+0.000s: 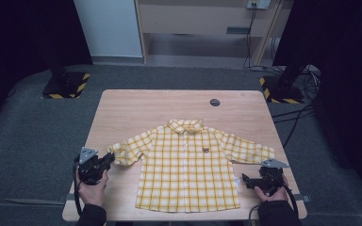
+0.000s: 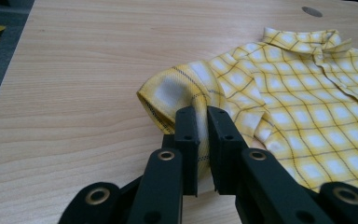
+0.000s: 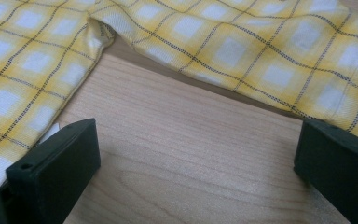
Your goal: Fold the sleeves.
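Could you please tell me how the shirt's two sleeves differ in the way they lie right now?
The left sleeve is bunched short, its cuff pinched in the left hand-held gripper; the right sleeve lies stretched out flat, ungripped. The left hand-held gripper is shut on cloth, while the right hand-held gripper stands open over bare table beside the right sleeve. Both sleeves share the same yellow check.

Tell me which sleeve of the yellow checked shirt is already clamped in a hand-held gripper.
The sleeve at the left of the high view: the left hand-held gripper pinches its cuff. The other sleeve lies flat, ungripped.
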Available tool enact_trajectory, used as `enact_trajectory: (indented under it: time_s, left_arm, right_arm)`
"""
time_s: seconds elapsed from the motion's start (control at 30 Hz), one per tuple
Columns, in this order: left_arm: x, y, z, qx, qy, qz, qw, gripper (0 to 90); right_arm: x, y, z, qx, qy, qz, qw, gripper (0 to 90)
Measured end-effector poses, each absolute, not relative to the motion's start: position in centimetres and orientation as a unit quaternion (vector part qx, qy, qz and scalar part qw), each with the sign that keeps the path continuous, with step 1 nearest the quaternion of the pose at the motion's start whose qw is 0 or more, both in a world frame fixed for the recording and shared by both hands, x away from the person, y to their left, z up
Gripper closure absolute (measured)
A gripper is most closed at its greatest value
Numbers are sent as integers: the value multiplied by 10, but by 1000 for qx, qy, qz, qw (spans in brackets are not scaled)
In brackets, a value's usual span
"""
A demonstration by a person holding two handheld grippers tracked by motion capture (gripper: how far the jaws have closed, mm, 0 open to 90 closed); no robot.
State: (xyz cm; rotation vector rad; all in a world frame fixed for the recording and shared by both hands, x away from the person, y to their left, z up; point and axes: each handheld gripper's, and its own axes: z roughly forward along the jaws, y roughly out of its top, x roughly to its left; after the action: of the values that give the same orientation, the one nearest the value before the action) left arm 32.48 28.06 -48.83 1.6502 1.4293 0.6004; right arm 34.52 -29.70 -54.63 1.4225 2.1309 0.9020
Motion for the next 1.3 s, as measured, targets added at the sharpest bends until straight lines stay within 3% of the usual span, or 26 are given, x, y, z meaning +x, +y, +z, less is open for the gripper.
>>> enact_trajectory:
  time_s: [1.3]
  left_arm:
    - [325,233,-475,696,511,210,459,801]
  right_arm:
    - [345,-297,-546,512,767,325,211,2]
